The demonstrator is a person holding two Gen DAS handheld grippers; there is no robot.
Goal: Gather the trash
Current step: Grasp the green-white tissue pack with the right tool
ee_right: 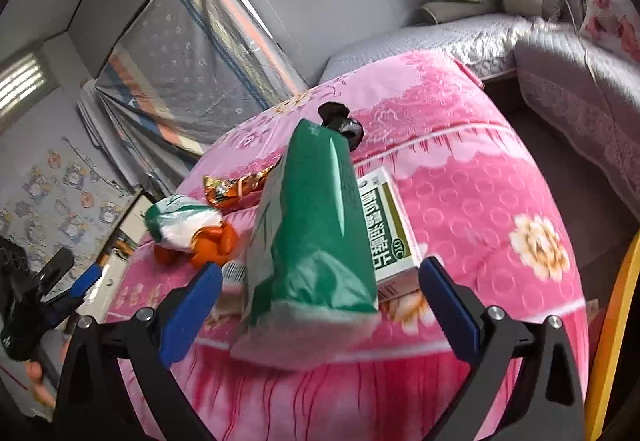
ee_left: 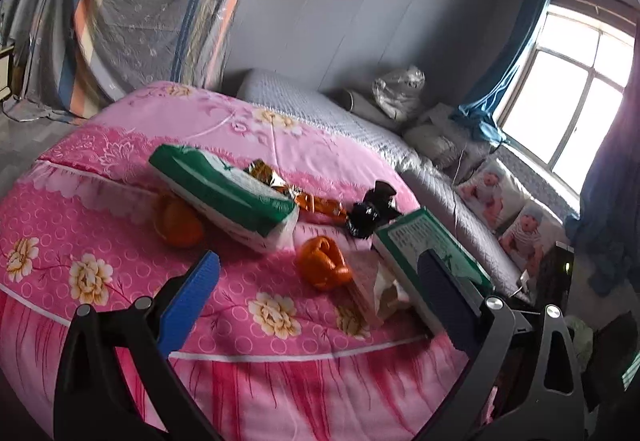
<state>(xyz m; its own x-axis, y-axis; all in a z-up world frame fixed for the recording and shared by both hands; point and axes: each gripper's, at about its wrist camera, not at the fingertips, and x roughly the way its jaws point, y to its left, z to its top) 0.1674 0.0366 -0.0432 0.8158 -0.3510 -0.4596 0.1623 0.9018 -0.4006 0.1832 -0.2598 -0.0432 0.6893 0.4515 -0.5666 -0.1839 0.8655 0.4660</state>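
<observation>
Pink floral quilt (ee_left: 120, 209) covers the bed, and the litter lies scattered across its top. In the left wrist view a green-and-white tissue pack (ee_left: 224, 193) lies at about 11 o'clock from the left claw (ee_left: 316, 281), with its long axis running from 10 o'clock down to 4 o'clock. A crumpled orange foil wrapper (ee_left: 304, 197) sits just behind it, and a black knotted bag (ee_left: 370, 211) at 1 o'clock. A piece of orange peel (ee_left: 324, 263) lies almost dead ahead at 12 o'clock, between the fingers' lines and close in; a whole orange (ee_left: 178, 221) rests against the pack at 10 o'clock. A green medicine box (ee_left: 436, 245) lies just behind the right-hand finger.

The left claw stands wide apart, holding nothing. The right claw (ee_right: 320, 285) is likewise spread and empty; in its view a second green tissue pack (ee_right: 316, 237) lies straight ahead between the fingers, its long axis pointing away toward 12 o'clock, so the fingers flank its narrow sides. The box (ee_right: 386, 225) touches that pack at 1 o'clock.

By my judgement the right claw is nearest a grasp: the pack is already lined up along its reach. The left claw is best placed for the peel.
</observation>
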